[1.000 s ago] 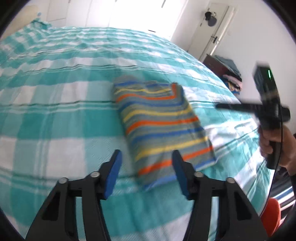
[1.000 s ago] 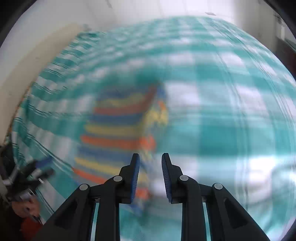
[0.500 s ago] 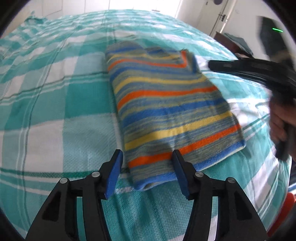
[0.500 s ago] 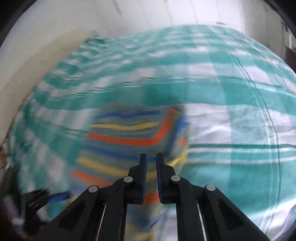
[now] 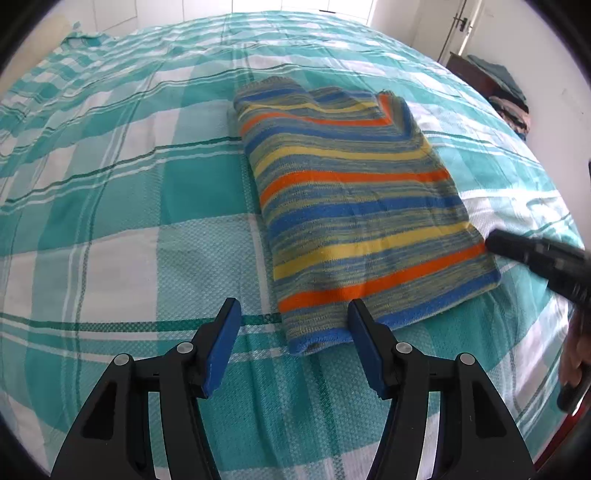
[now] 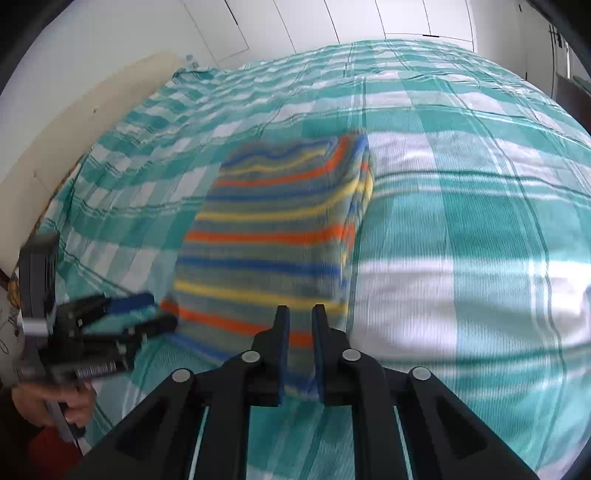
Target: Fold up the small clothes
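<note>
A striped sweater (image 5: 354, 206) in blue, orange, yellow and grey lies folded into a rectangle on the bed. My left gripper (image 5: 291, 328) is open, its jaws spanning the sweater's near left corner just above the bed. The right gripper (image 5: 532, 254) shows at the sweater's near right corner. In the right wrist view the sweater (image 6: 273, 236) lies ahead, and my right gripper (image 6: 300, 325) has its jaws nearly closed with a narrow gap over the sweater's near edge; I cannot tell whether it pinches fabric. The left gripper (image 6: 122, 317) shows at the left.
The bed is covered by a teal and white checked sheet (image 5: 110, 206). A dark dresser with stacked clothes (image 5: 506, 96) stands at the far right by a door. White wardrobe doors (image 6: 332, 22) and a beige headboard (image 6: 74, 122) lie beyond the bed.
Both grippers have come down to the sweater's near edge. The right gripper's jaws narrowed from a wider gap a second ago; the left stayed open.
</note>
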Tool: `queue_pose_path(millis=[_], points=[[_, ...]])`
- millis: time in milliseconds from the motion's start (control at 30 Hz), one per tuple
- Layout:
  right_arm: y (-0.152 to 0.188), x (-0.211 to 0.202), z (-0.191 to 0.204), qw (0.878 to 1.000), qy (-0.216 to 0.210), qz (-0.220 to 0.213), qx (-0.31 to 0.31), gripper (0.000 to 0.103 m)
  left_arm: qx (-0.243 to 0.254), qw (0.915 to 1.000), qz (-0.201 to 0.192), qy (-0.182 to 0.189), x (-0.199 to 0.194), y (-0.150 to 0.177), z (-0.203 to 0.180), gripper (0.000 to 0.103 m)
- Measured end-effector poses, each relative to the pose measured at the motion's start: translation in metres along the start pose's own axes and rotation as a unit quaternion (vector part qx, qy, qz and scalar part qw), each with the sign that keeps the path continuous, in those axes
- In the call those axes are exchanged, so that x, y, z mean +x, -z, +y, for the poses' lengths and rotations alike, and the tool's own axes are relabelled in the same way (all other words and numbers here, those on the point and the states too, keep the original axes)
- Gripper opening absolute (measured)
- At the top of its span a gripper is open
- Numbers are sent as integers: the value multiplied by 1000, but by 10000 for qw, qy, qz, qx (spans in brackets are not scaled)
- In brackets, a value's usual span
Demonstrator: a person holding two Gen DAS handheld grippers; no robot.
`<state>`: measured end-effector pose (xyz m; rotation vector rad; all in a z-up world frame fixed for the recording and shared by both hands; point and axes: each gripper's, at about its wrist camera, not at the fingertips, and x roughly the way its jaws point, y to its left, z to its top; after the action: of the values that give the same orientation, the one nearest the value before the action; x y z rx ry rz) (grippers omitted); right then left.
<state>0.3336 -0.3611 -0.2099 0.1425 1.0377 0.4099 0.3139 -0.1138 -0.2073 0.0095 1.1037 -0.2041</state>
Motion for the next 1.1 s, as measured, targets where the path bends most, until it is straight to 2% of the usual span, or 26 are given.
queue_pose_path(millis=[100, 167, 200, 267, 300, 333, 400, 567, 667, 767, 800, 933, 1100], points=[[16, 5, -9, 9996, 164, 219, 82, 15, 46, 10000, 10, -58, -4, 3, -1, 64], [26, 12, -17, 9988, 156, 384, 245, 29, -19, 9999, 61, -88, -3, 5, 2, 70], [30, 14, -23, 9985, 88, 426, 338, 33, -125, 9999, 74, -46, -3, 5, 7, 72], [31, 10, -27, 9982, 1, 408, 437, 34, -461, 9987, 40, 209, -7, 6, 20, 74], [29, 6, -27, 9983, -4, 408, 418, 39, -682, 9968, -10, 412, -10, 7, 31, 78], [26, 1, -28, 9986, -8, 365, 381, 47, -793, 9956, -45, 494, -11, 8, 36, 79], [21, -11, -33, 9992, -35, 208, 338, 57, -992, 9933, -86, 592, -12, 9, 49, 80], [6, -19, -50, 9982, -232, 63, 551, 59, -1167, 9887, -17, 945, -4, 7, 55, 80], [-2, -16, -55, 9961, -494, -32, 736, 59, -1061, 9881, -21, 1109, 5, 4, 48, 80], [-25, -8, -58, 9947, -708, -174, 730, 60, -920, 9889, -11, 1163, 17, 1, 40, 80], [-36, -1, -61, 9941, -772, -178, 737, 63, -892, 9892, 6, 1167, 19, 0, 39, 80], [-66, 32, -82, 9884, -1034, -49, 1107, 64, -826, 9889, -46, 1234, 23, -2, 37, 82], [-94, 77, -108, 9730, -1601, 161, 1657, 64, -792, 9843, -106, 1572, 31, -6, 36, 83]])
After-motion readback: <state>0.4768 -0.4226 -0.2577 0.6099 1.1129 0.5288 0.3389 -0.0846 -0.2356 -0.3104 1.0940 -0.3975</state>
